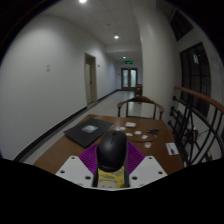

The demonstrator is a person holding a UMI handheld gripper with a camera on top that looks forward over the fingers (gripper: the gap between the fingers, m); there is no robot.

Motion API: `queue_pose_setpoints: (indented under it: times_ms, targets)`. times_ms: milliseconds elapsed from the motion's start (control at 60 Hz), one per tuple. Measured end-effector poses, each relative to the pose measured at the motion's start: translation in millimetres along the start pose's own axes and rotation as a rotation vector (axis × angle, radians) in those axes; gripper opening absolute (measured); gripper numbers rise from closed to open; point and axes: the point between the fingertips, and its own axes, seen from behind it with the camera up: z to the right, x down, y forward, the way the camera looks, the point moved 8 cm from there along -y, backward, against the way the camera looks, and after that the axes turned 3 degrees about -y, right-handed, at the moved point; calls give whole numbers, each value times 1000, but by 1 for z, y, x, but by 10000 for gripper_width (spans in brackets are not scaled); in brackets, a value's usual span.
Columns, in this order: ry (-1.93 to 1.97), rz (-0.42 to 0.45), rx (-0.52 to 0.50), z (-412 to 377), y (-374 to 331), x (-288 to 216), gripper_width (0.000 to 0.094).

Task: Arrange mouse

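Black mouse (pixel 111 151) is sitting clamped between my purple pads (pixel 91 160); wooden table (pixel 72 150) is stretching beyond.

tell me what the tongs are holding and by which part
The tongs are shut on a dark rounded computer mouse, the purple pads pressing its two sides, above a brown wooden table.

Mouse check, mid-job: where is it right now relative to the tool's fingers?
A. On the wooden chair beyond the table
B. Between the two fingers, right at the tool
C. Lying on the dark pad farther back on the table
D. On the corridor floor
B. The black mouse sits between the purple-padded fingers of the tool, nearer than the dark mouse pad on the table.
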Motion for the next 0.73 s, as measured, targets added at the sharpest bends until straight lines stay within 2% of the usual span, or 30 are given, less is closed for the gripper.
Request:
queue_pose_setpoints:
  times_ms: [67, 133, 217, 317, 333, 367, 417, 483, 533, 567, 583, 667, 733]
  targets:
    - [-12, -34, -35, -34, 14, 20, 360]
    - [-15, -134, -63, -52, 43, 48, 360]
    - [-10, -247, -46, -61, 64, 97, 360]
    - [-7, -327, -14, -57, 77, 133, 361]
    - [-5, -340, -15, -57, 76, 138, 383]
    - [20, -314, -23, -56, 77, 136, 412]
    - [27, -325, -39, -54, 77, 137, 505]
    - [0, -346, -78, -54, 75, 136, 580]
    - [-31, -367, -111, -52, 66, 137, 700]
    - [-45, -373, -140, -51, 59, 137, 840]
    - [-50, -372, -157, -50, 54, 137, 870]
    - [-68, -375, -248, -40, 24, 142, 847]
    - [-65, -375, -269, -22, -4, 149, 852]
